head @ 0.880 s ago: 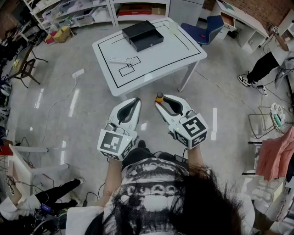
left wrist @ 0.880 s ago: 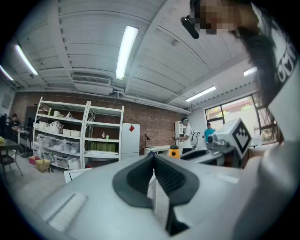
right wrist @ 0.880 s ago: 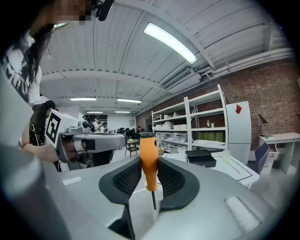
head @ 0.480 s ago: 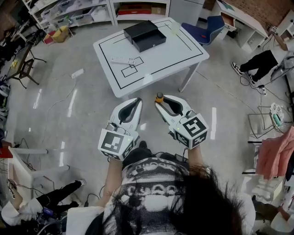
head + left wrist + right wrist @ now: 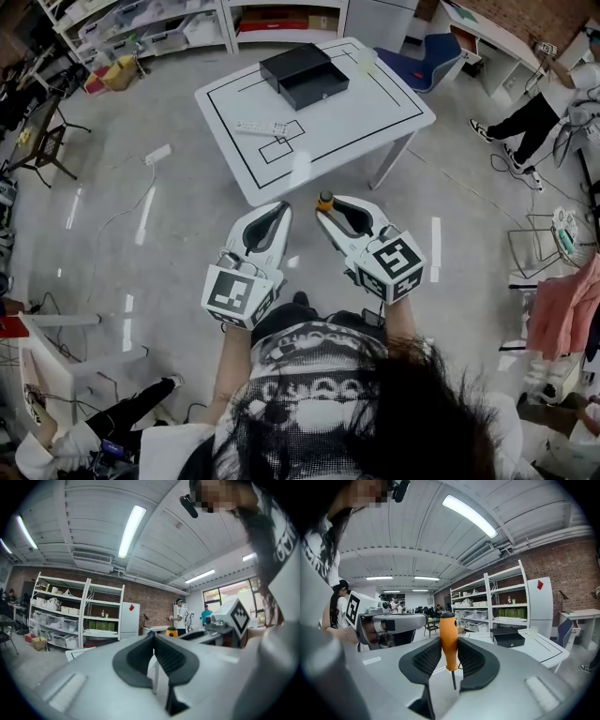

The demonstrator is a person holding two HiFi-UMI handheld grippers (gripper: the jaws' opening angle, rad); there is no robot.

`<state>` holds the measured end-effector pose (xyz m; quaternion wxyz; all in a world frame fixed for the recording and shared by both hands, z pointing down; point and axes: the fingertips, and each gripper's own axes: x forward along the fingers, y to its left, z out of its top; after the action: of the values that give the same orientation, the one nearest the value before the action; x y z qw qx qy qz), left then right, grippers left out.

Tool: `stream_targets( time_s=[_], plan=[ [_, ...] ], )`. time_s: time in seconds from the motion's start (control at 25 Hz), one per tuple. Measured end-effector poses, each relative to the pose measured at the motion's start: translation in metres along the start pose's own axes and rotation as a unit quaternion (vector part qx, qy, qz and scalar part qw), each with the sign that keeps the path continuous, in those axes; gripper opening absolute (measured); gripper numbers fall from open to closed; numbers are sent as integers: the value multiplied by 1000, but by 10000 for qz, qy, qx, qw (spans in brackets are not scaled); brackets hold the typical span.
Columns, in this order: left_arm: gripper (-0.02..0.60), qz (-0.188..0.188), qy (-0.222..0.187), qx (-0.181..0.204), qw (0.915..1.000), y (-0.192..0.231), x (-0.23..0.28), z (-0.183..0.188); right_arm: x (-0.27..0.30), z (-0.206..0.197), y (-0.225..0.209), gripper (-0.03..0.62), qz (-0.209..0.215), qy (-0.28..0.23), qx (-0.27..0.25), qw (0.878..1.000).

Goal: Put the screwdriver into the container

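Table (image 5: 375, 112) with one container (image 5: 305, 75) farther right; right claw (image 5: 328, 208) tight on one screwdriver (image 5: 448, 639), left claw (image 5: 280, 207) closed, empty.

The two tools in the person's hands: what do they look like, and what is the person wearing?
Both the left tool and right tool are smooth white shells shaped like pointed beaks, lined with dark ribbed pads. Each carries a white cube printed with black square markers. The person wears a black-and-white patterned shirt.
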<state>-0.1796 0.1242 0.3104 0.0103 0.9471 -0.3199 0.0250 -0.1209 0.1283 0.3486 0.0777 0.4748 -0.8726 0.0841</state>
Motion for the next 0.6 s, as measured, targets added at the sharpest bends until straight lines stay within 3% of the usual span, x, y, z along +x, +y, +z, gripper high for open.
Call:
stream_targets(
  time_s=[0.6],
  plan=[
    [0,-169,-27,-315,9994,46,-15,-18,35,-10,13,115,-248,282,55,9993]
  ],
)
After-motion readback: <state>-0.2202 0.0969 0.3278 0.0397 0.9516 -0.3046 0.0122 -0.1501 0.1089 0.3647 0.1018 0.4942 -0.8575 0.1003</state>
